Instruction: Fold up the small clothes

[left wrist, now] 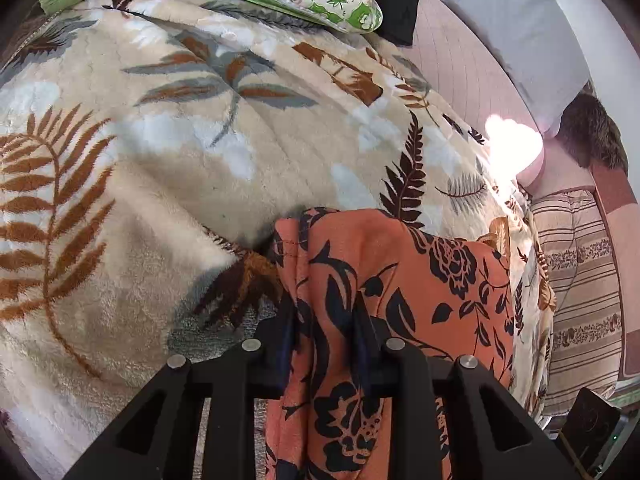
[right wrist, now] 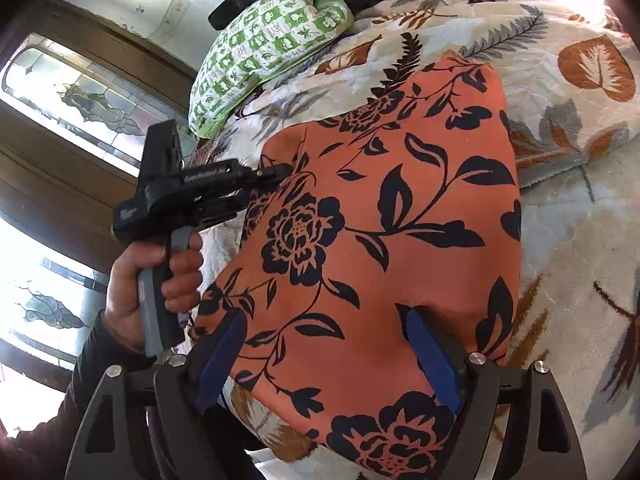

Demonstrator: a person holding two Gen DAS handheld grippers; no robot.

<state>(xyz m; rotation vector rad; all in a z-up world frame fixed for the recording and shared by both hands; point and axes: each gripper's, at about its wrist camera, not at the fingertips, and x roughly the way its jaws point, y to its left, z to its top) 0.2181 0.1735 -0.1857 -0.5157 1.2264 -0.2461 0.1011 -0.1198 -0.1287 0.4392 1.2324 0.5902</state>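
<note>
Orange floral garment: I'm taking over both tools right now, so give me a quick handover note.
Left tool: shut on a bunched edge of the orange floral garment.
Right tool: open, fingers straddling the garment's near edge, not gripping.
Garment lies on the leaf-print blanket, green pillow beyond it.
Done: it looks partly folded.
Left: finish folding, then smooth it flat.

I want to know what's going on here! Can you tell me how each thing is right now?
Orange flowered cloth: spread on the blanket, one edge bunched.
Left gripper: shut on the cloth's bunched edge.
Right gripper: open over the cloth.
Leaf blanket: spread out, rumpled.
Green pillow: lying on the blanket.
</note>
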